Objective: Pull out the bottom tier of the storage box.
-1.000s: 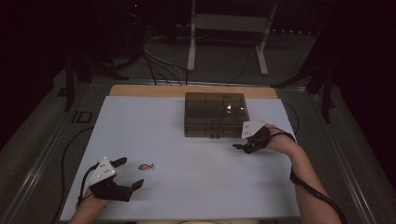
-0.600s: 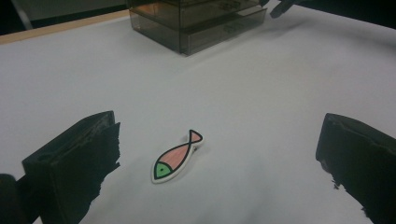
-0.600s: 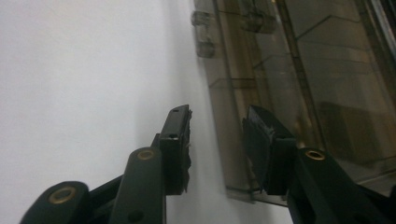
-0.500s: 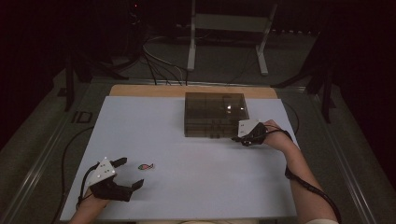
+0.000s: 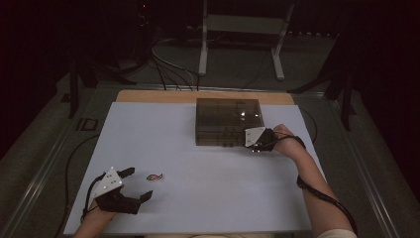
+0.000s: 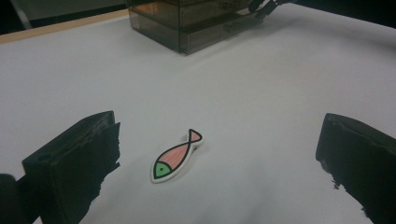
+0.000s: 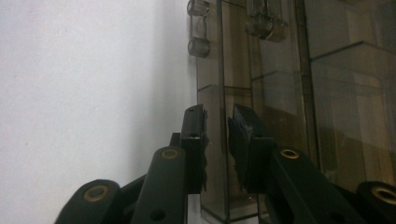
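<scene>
Two grippers are working over a white table, each held in one of a person's hands. The right gripper is sitting against the near right corner of a smoky see-through box that is standing toward the far middle of the table. Its jaws have just been closing, and in the right gripper view they are standing narrowly apart with the bottom drawer's front between them. One jaw is lying on the table side of that brown panel and the other on the box side. Whether the pads are pressing on the panel is not clear, since a thin gap is showing on each side of it. Two clear round knobs are sticking out from the drawer fronts farther along.

The left gripper is resting near the table's near left corner, with its jaws spread wide and gripping nothing. Just ahead of it, a small fish-shaped piece, pink with a green head and a white rim, is lying flat on the table between the lines of the two jaws, touching neither. It is lying well apart from the box.
</scene>
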A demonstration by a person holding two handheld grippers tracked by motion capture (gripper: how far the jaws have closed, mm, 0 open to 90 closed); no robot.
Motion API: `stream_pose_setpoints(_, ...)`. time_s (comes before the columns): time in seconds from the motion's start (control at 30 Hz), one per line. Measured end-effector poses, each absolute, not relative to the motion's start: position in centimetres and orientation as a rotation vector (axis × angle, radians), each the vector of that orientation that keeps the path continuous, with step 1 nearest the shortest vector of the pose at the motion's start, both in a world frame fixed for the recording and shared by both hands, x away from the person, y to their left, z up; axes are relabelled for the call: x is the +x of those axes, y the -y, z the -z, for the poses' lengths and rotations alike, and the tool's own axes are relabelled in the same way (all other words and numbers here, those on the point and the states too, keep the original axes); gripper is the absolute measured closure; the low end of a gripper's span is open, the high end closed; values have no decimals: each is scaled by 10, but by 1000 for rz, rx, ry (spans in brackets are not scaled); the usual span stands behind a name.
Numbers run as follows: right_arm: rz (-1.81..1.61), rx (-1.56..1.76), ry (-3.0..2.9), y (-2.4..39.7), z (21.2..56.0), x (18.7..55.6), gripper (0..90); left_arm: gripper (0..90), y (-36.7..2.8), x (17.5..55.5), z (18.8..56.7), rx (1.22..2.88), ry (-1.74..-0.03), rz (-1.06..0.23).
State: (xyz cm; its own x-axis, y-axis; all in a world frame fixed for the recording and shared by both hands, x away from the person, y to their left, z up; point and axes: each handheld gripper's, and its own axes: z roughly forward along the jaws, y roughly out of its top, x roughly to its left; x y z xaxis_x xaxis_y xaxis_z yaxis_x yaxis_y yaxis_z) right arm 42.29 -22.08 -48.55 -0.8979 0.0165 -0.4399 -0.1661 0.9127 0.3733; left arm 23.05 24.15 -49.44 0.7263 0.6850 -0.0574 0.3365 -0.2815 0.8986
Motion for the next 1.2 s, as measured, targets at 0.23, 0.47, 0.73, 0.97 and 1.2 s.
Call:
stream_pose_setpoints(0.23, -513, -108, -2644, 215, 487, 424, 770, 0, -241, 230, 494, 1891, -786, -419)
stream_pose_setpoints(0.47, -452, -100, -2673, 211, 488, 428, 795, 0, -241, 230, 495, 1892, -785, -420)
stream_pose_setpoints(0.73, -395, -84, -2719, 205, 488, 432, 801, 0, -241, 230, 495, 1895, -782, -419)
stream_pose_setpoints(0.97, -351, -76, -2779, 200, 486, 439, 810, 0, -241, 230, 495, 1897, -780, -419)
stream_pose_setpoints(1.2, -324, -100, -2812, 198, 484, 442, 828, 0, -241, 230, 495, 1896, -780, -419)
